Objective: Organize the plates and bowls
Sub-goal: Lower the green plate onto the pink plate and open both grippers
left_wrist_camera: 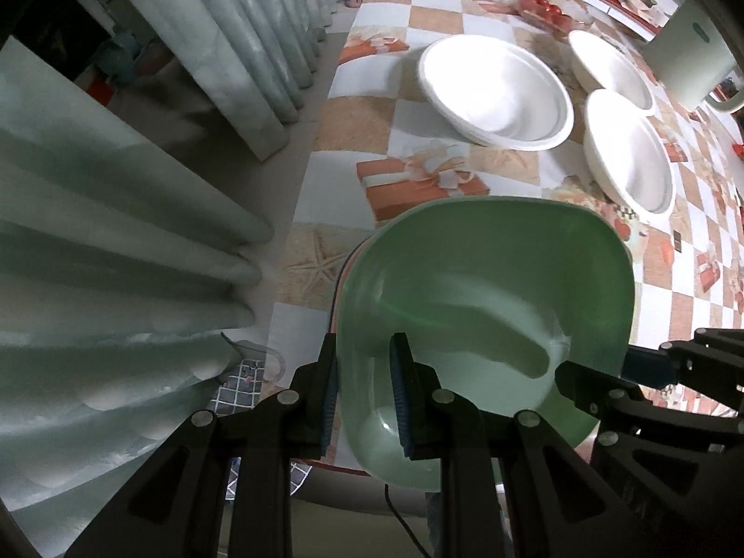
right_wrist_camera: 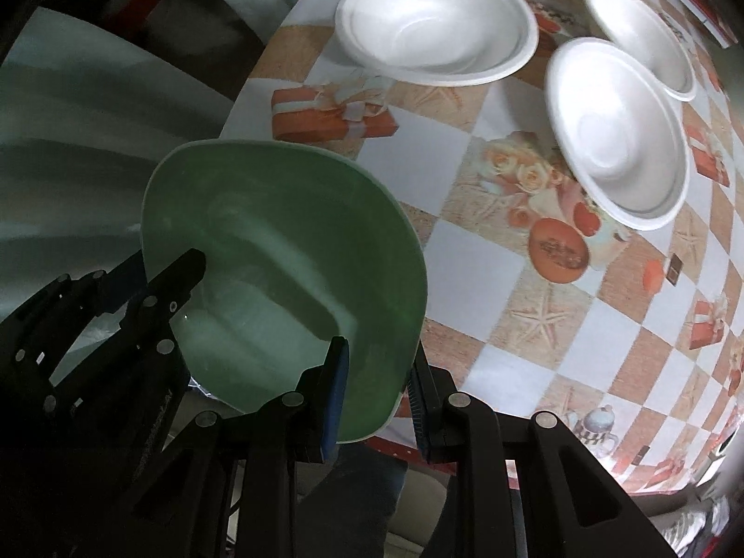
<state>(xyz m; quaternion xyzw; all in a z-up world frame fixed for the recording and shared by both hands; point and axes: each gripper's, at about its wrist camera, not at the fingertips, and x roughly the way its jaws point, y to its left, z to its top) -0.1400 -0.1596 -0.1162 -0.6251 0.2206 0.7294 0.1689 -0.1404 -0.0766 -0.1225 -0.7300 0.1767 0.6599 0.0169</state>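
while both tongs share one load, the entry reads: green bowl (left_wrist_camera: 483, 307), squarish and shallow, lower centre of both views, raised off the table (left_wrist_camera: 418, 14) near its front edge. left gripper (left_wrist_camera: 365, 390) – clamped on the bowl's left rim, one blue pad inside the wall, one outside. right gripper (right_wrist_camera: 379, 400) – likewise pinching the opposite rim. a two-sided hold probably keeps so wide and light a dish level. a pinkish edge peeks out under the bowl at left; whether it is another dish cannot be told. three white bowls: large white bowl (left_wrist_camera: 495, 90) upper centre, second white bowl (left_wrist_camera: 627, 149) to its right, third white bowl (left_wrist_camera: 609, 69) behind, rims close. likely stacking targets. tomatoes (left_wrist_camera: 544, 7) and a pale jug (left_wrist_camera: 693, 60), upper right.
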